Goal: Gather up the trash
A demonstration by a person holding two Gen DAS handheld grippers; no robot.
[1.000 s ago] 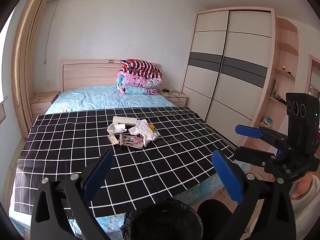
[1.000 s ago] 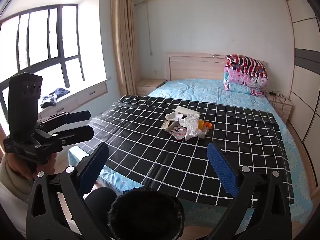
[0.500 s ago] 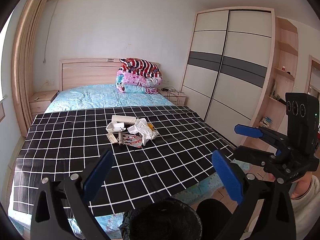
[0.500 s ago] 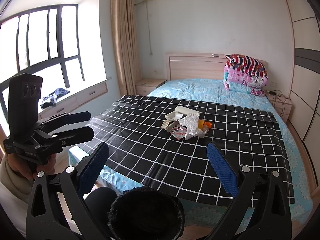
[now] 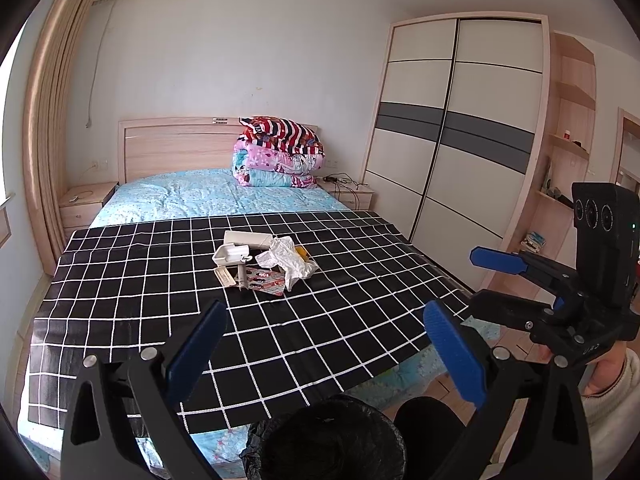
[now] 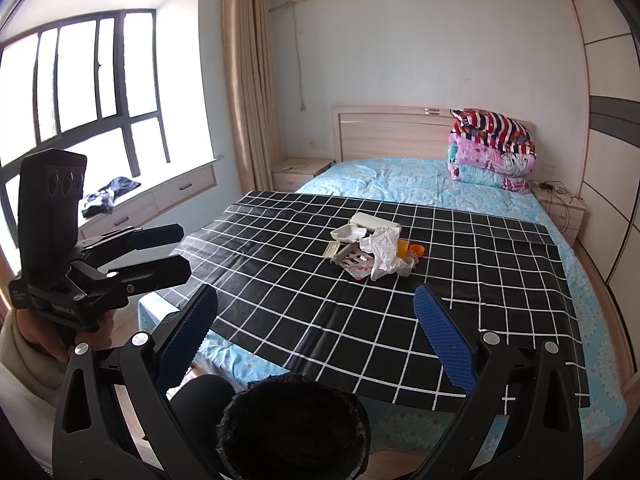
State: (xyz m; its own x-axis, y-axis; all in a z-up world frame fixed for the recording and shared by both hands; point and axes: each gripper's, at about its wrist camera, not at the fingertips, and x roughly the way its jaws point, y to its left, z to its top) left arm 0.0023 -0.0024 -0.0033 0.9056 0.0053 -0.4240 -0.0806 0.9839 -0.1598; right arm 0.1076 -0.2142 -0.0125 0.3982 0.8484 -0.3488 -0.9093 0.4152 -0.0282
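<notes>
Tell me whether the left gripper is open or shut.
Open. The left gripper has its blue fingers spread wide apart, nothing between them, above the bin.

Left gripper (image 5: 324, 344): jaws spread wide, nothing between them, held short of the bed (image 5: 224, 196) foot. Right gripper (image 6: 316, 332): likewise wide apart and empty, level beside the left, also short of the bed. Each is grasped from below by a hand (image 6: 44, 336) in a pale sleeve (image 5: 612, 412).
</notes>
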